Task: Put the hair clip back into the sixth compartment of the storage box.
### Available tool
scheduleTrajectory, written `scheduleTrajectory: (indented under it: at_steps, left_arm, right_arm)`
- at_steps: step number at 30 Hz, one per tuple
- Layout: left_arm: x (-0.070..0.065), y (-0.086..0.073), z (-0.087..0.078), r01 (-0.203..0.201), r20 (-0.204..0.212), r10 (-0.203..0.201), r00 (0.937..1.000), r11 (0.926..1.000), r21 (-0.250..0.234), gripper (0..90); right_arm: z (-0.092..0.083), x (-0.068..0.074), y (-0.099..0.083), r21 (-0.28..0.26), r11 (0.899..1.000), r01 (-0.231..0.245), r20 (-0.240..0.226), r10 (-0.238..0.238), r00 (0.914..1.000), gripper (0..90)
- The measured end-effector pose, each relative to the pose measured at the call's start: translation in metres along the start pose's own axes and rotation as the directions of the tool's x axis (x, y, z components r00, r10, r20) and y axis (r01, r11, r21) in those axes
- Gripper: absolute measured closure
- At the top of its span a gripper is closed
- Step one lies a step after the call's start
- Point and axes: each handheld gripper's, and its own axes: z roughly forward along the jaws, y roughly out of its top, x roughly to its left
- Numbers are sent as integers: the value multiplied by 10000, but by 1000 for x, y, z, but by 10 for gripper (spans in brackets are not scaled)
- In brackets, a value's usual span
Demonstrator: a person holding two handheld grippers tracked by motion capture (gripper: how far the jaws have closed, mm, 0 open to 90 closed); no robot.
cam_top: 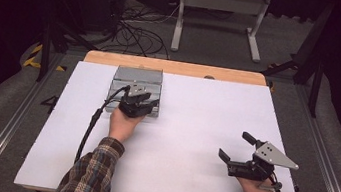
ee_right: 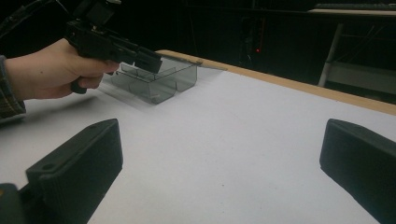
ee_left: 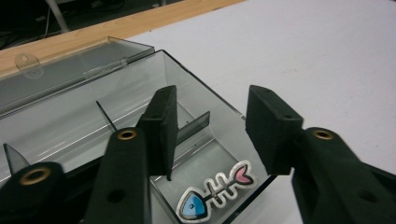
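Observation:
A clear grey plastic box (cam_top: 136, 78) with inner dividers stands at the table's back left, its lid (ee_left: 70, 70) folded open behind it. In its end compartment lies a small fish-skeleton piece (ee_left: 215, 189) with a blue head and a pink tail. My left gripper (ee_left: 215, 116) hovers over that compartment, open, with nothing between its jaws; one jaw hangs inside the box and the other stands past its end wall. From above, the left gripper (cam_top: 140, 101) covers the box's near edge. My right gripper (cam_top: 235, 145) rests open and empty at the front right.
A white sheet (cam_top: 194, 129) covers the table, with a wooden strip (cam_top: 177, 67) along its far edge. The right gripper view looks across bare sheet to the box (ee_right: 159, 81) and the left hand's gripper (ee_right: 116, 46). Cables and a metal stand lie on the floor beyond.

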Motion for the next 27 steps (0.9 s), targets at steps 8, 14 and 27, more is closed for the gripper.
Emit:
scheduleTrajectory:
  at_steps: [8, 14, 27]
  left_arm:
    - [0, 4, -7, -51, -24, 50, 10000, 9995, -315, 357]
    - [-1, 5, -10, -74, -14, 73, 10000, 9993, -377, 275]
    - [-2, 12, -25, -232, -94, 226, 9997, 9974, -688, 115]
  right_arm:
    - [1, 0, 0, -1, 10000, 25, 3, -25, 10000, 0]
    - [1, 1, 0, -27, 10000, 27, 35, -27, 10000, 0]
    - [2, 1, 0, -83, 9999, 88, 239, -86, 9997, 0]
